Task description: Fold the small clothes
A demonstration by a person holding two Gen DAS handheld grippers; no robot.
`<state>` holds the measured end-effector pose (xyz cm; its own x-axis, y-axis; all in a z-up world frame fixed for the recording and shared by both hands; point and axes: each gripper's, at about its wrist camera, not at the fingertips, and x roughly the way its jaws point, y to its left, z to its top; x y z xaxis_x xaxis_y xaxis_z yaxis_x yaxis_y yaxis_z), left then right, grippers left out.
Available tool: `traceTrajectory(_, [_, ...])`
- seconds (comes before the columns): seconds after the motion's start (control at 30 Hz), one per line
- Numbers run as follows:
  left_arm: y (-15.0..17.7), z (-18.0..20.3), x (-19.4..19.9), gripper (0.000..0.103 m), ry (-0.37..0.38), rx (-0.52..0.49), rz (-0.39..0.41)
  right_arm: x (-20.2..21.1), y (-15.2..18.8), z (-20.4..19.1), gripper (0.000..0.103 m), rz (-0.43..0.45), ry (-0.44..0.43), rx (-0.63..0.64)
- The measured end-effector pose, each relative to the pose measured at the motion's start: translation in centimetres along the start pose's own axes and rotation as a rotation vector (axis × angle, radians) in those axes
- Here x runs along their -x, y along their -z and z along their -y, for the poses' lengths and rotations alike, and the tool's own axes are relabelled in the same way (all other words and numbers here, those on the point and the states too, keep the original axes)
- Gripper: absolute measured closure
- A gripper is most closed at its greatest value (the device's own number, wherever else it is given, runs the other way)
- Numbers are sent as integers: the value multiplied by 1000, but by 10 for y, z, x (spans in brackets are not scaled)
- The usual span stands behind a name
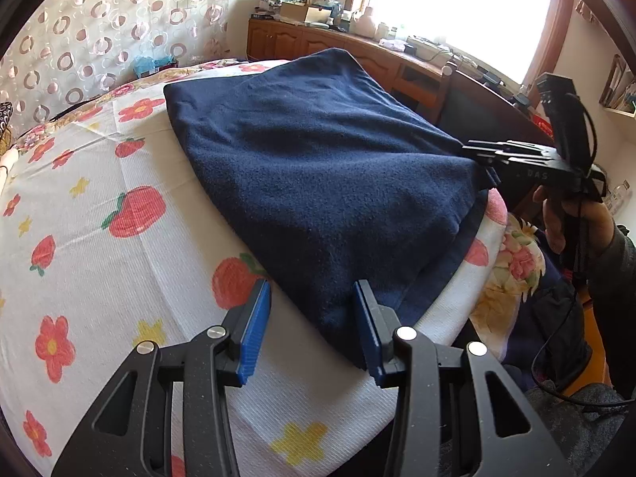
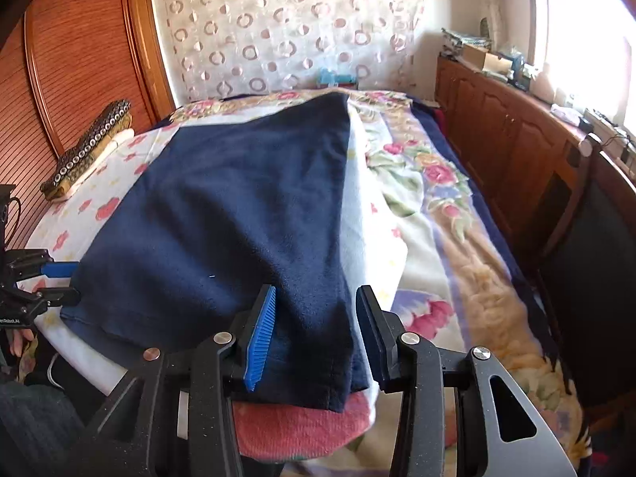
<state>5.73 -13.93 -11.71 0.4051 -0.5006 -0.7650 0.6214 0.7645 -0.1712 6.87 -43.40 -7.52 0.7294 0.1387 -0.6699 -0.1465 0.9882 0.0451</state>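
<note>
A navy blue fleece garment (image 1: 330, 175) lies folded on a white strawberry-print cloth (image 1: 99, 238) on the bed; it also shows in the right wrist view (image 2: 238, 214). My left gripper (image 1: 314, 330) is open, its blue pads either side of the garment's near corner, not closed on it. My right gripper (image 2: 314, 338) is open around the garment's other near corner, where the layered hem hangs between the pads. The right gripper also shows in the left wrist view (image 1: 489, 151) at the garment's right corner. The left gripper shows at the left edge of the right wrist view (image 2: 59, 282).
A floral blanket (image 2: 457, 238) covers the bed under the cloth. A wooden headboard (image 2: 79, 59) and a patterned cushion (image 2: 91, 147) stand at the far left. A wooden sideboard (image 2: 516, 127) with clutter runs along the window side. A chair (image 2: 588, 218) stands beside the bed.
</note>
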Motion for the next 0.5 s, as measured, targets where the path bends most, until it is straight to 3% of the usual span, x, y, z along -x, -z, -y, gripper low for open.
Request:
traceTrajectory(0.3, [1,-1,0,60,5,8,5,-1,1,2,60,-52,-72,-8])
traceTrajectory(0.5, [2,-5,2,60,48,28,5,-1,-5,8,60,-74,-99,1])
